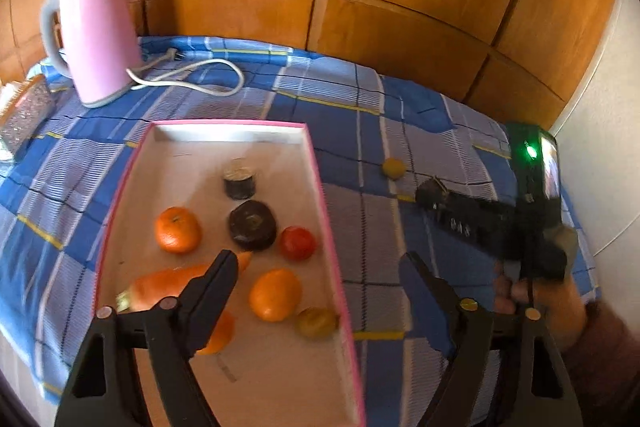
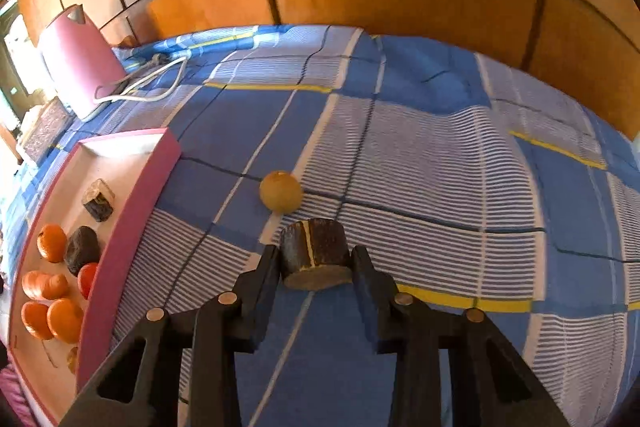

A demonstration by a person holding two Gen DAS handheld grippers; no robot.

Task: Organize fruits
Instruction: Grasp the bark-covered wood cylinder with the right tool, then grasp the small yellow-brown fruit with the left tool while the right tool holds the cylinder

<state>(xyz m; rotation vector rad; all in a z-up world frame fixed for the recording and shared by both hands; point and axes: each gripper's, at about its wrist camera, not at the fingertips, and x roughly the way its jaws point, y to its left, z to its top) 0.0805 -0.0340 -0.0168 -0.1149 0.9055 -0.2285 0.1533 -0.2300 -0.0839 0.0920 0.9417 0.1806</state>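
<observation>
A pink-rimmed tray (image 1: 320,187) lies on the blue checked cloth. It holds an orange (image 1: 178,229), a carrot (image 1: 168,283), a tomato (image 1: 297,243), a second orange fruit (image 1: 275,294), a small yellow-brown fruit (image 1: 317,323) and two dark cylinders (image 1: 252,225). My left gripper (image 1: 320,263) is open above the tray's right rim, empty. My right gripper (image 2: 315,255) is shut on a dark brown cylinder (image 2: 314,251), held just above the cloth. A small yellow fruit (image 2: 280,191) lies on the cloth just beyond it. The tray (image 2: 132,211) is to the left in the right wrist view.
A pink kettle (image 1: 96,35) with a white cord (image 1: 192,79) stands at the back left of the cloth. A glittery box (image 1: 24,115) sits at the far left. Wooden panels (image 1: 360,7) back the surface. The right gripper's body (image 1: 500,223) shows in the left wrist view.
</observation>
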